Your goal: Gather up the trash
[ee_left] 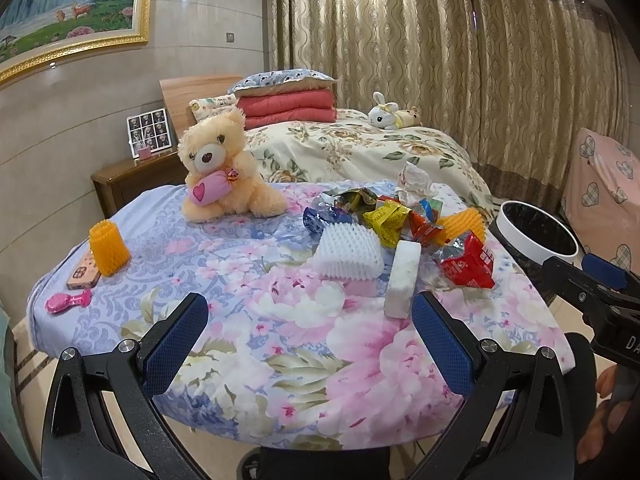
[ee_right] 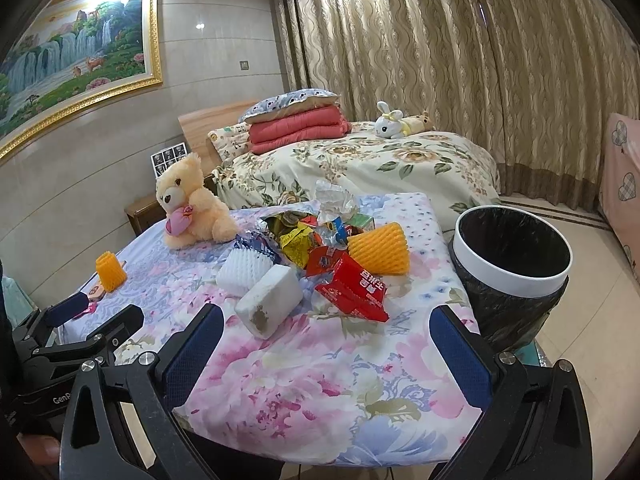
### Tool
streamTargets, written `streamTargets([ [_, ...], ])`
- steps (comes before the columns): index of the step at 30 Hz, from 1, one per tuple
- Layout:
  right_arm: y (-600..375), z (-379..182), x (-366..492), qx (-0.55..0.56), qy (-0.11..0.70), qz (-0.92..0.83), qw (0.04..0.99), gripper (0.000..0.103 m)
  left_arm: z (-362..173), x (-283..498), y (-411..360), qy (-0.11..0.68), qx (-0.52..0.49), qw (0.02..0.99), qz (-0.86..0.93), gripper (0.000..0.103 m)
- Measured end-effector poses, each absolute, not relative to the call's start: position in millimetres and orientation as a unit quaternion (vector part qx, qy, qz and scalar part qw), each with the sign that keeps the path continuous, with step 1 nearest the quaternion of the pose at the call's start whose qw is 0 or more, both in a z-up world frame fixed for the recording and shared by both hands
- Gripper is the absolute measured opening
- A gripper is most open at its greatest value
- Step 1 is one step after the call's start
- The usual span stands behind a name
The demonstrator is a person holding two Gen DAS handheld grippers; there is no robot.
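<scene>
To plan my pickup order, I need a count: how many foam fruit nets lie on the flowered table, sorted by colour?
Orange foam nets: 2
White foam net: 1
Total: 3

A home bedroom, plainly: made bed (ee_left: 360, 152) under a floral duvet, folded red quilt (ee_left: 290, 108) and pillow (ee_left: 280, 79) by the headboard, plush rabbit (ee_left: 386, 115) on top, wooden nightstand (ee_left: 132, 180) with a photo frame (ee_left: 151, 131), teddy bear (ee_left: 220, 164), drawn patterned curtains (ee_left: 460, 60), gilt-framed waterfall painting (ee_left: 68, 4) on the wall
</scene>
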State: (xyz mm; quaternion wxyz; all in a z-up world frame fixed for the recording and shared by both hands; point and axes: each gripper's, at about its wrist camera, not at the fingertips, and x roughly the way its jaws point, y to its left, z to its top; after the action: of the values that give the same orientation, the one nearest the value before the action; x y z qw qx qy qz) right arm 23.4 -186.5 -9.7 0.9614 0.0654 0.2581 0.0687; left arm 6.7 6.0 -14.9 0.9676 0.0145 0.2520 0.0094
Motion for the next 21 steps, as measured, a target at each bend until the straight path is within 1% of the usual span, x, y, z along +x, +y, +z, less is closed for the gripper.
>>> streamTargets([
  [12,-186,-12,26,0.068,0.269,0.07,0.958,0.103,-18,10,10,0.258,0.009,0.966,0.01,0.103],
  [21,-192,-19,37,0.078,0.286,0.068,0.953,0.103,-25,23,16,0.279,0.0,0.96,0.003,0.103],
])
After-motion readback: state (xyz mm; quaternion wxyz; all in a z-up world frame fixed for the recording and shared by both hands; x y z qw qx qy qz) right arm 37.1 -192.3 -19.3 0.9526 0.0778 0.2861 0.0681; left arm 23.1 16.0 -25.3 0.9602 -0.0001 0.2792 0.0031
